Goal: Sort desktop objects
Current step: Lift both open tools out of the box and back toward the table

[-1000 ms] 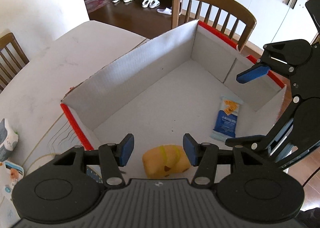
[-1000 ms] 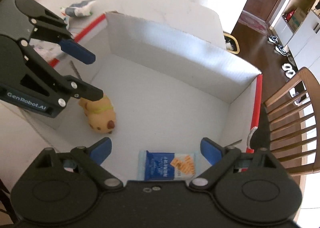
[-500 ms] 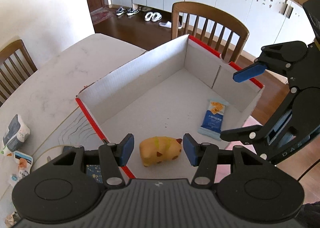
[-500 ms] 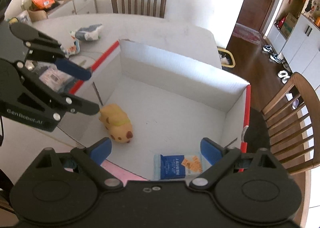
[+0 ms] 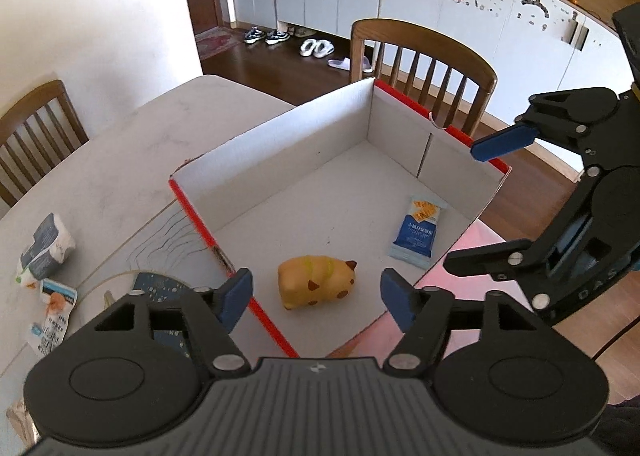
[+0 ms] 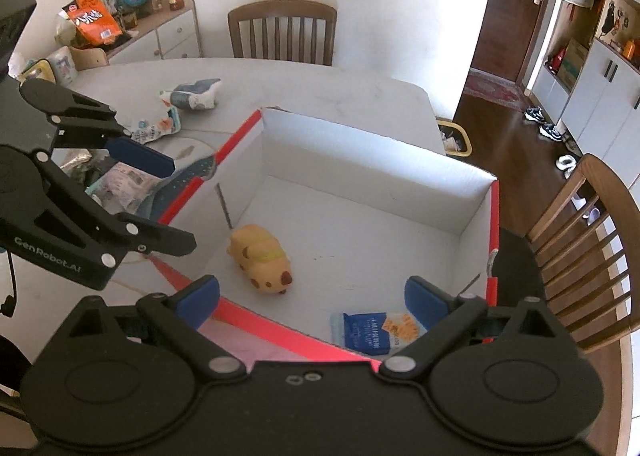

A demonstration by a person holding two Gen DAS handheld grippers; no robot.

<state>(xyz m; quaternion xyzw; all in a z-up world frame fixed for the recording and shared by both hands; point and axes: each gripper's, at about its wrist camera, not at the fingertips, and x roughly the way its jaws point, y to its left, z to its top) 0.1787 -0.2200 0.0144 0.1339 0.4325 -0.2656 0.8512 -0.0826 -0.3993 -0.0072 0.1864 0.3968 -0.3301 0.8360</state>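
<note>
White table (image 5: 120, 159): open box (image 5: 280, 151), snack packets (image 5: 44, 248).

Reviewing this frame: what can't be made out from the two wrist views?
- Blue snack packet: right wrist view, near end hidden by the right gripper; print too small to read.
- Clutter beside the box: right wrist view, partly behind the left gripper; left wrist view, cut off by the left edge.
- Person: neither view shows the hands.
</note>
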